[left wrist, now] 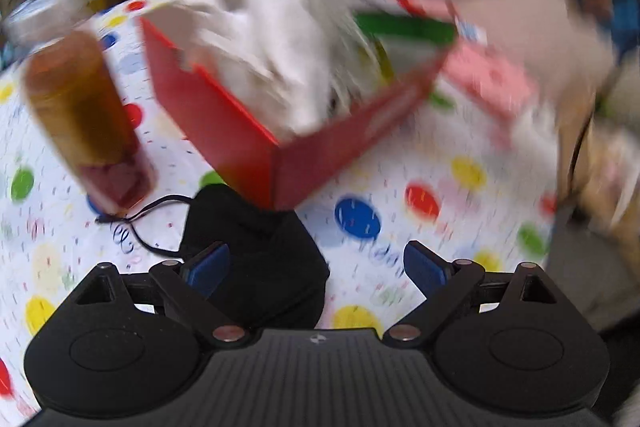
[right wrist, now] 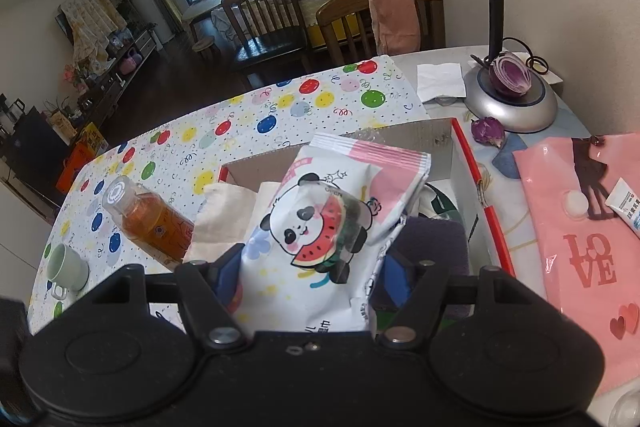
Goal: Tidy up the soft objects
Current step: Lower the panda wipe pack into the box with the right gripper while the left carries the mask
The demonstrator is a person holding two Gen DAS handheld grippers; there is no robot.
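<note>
In the blurred left wrist view my left gripper [left wrist: 316, 263] is open just above a black face mask [left wrist: 260, 251] lying on the dotted tablecloth [left wrist: 400, 179], in front of the corner of the red box [left wrist: 248, 143]. White soft things fill the box. In the right wrist view my right gripper [right wrist: 312, 267] is shut on a white and pink wet-wipes pack with a panda [right wrist: 320, 219], held over the open red box [right wrist: 486, 211]. A cream cloth [right wrist: 224, 215] and a dark cloth [right wrist: 436, 239] lie inside the box.
A bottle of amber drink [right wrist: 152, 223] lies left of the box, also in the left wrist view [left wrist: 80, 115]. A pale green cup [right wrist: 66, 265] stands at the table's left edge. A pink LOVE bag [right wrist: 584, 227], a lamp base [right wrist: 512, 99] with a cut onion and wooden chairs [right wrist: 384, 15] are nearby.
</note>
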